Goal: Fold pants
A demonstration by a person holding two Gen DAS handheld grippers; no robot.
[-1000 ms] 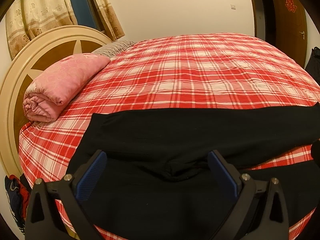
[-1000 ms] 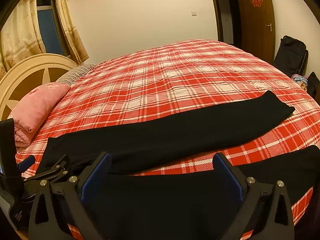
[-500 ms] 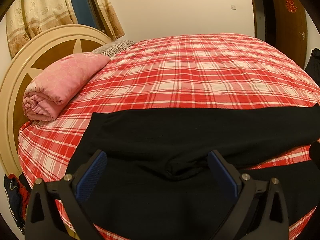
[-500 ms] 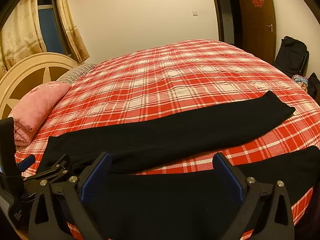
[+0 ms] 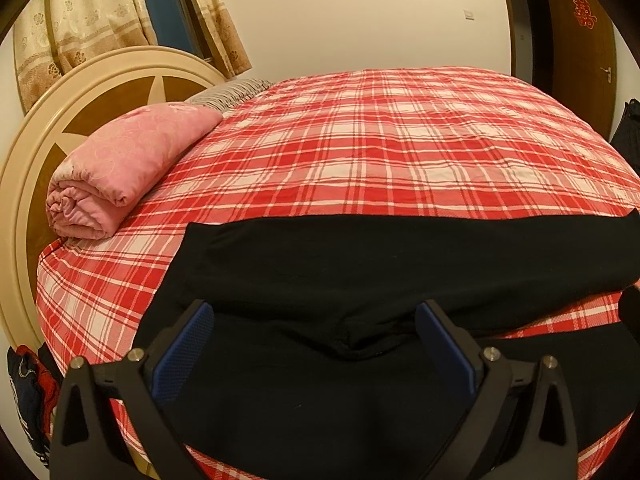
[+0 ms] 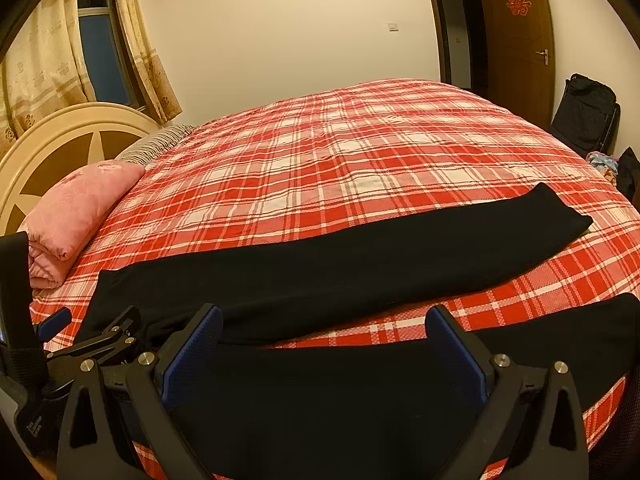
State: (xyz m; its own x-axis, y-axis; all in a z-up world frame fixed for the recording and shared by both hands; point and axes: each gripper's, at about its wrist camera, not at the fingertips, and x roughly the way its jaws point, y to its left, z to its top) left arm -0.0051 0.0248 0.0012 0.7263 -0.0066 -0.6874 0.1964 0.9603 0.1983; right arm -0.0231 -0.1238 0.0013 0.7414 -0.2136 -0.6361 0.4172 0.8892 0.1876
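Pants [image 5: 360, 264] lie flat on the bed [image 5: 400, 140], black on the red checked sheet. The two legs are spread apart, with a strip of sheet showing between them. One leg stretches far across the bed to the right, and its end [image 6: 560, 216] rests on the sheet. The other leg [image 6: 560, 340] runs along the near edge of the bed.

The left claw [image 5: 312, 344] hangs just over the top part of the pants, where the two legs meet. Its blue pads [image 5: 184, 344] are wide apart and hold nothing. A small bunch of cloth sits between them, a little ahead.

The right claw [image 6: 324, 348] hangs over the near leg. Its blue pads [image 6: 456, 352] are wide apart too, with nothing in them. In the right view the left claw [image 6: 92, 336] shows at the far left, close to the top end of the pants.

A rolled pink blanket [image 5: 120, 168] lies by the round headboard [image 5: 24, 184], well apart from the pants. A striped pillow [image 5: 228, 92] sits behind it. Curtains [image 5: 72, 24] hang at the window. A brown door [image 6: 516, 32] stands on the far right, with a black bag [image 6: 584, 116] on the floor near it. Some clothes [image 5: 28, 392] hang low at the left side of the bed. Nothing lies on top of the pants.
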